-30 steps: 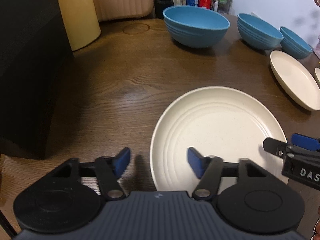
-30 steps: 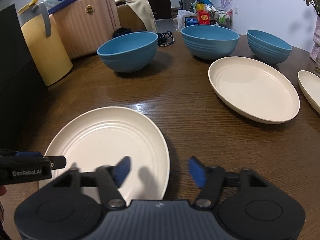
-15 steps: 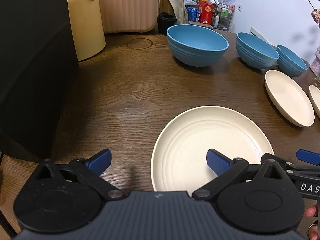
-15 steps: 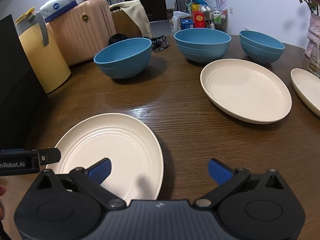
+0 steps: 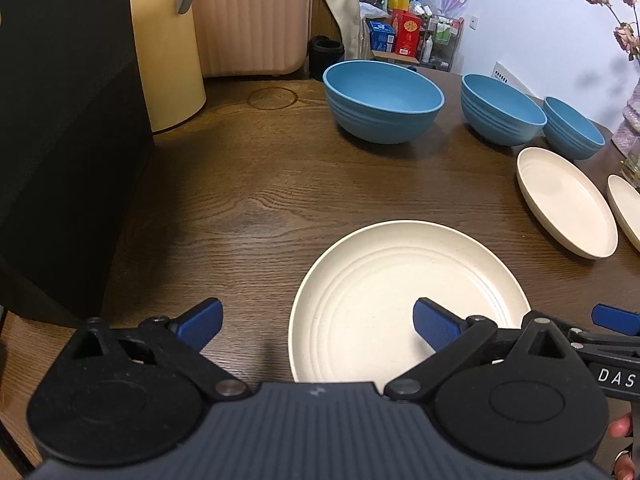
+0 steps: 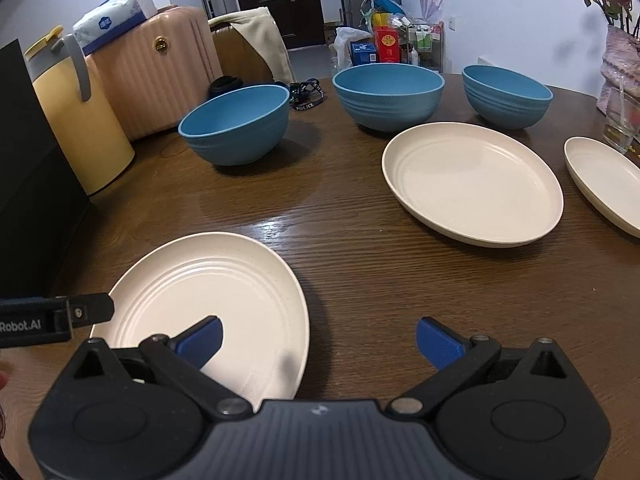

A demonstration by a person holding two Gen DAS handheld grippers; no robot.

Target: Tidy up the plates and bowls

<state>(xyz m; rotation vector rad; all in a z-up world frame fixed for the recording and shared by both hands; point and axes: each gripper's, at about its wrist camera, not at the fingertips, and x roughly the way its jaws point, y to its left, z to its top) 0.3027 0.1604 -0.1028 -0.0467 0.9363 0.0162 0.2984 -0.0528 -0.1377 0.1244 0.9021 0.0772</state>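
Wooden table [image 5: 248, 200], cream plate [image 5: 400, 300], left tongs [image 5: 316, 326] spread wide

Wooden table [image 6: 360, 248] with three cream plates [image 6: 472, 176], three blue bowls [image 6: 388, 96]

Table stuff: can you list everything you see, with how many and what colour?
Bowls: three, blue, in a row at the back of the table.
Plates: three, cream, nearer than the bowls; one sits just under the grippers.
Table: one, dark brown wood.
Suitcase: one, pink, behind the table.
Bin: one, yellow, far left.
Tissue pack: one, white and blue, on the suitcase.
Glass: one, clear, far right.
Left gripper: black, blue pads, jaws wide open, empty.
Right gripper: same, open, empty.
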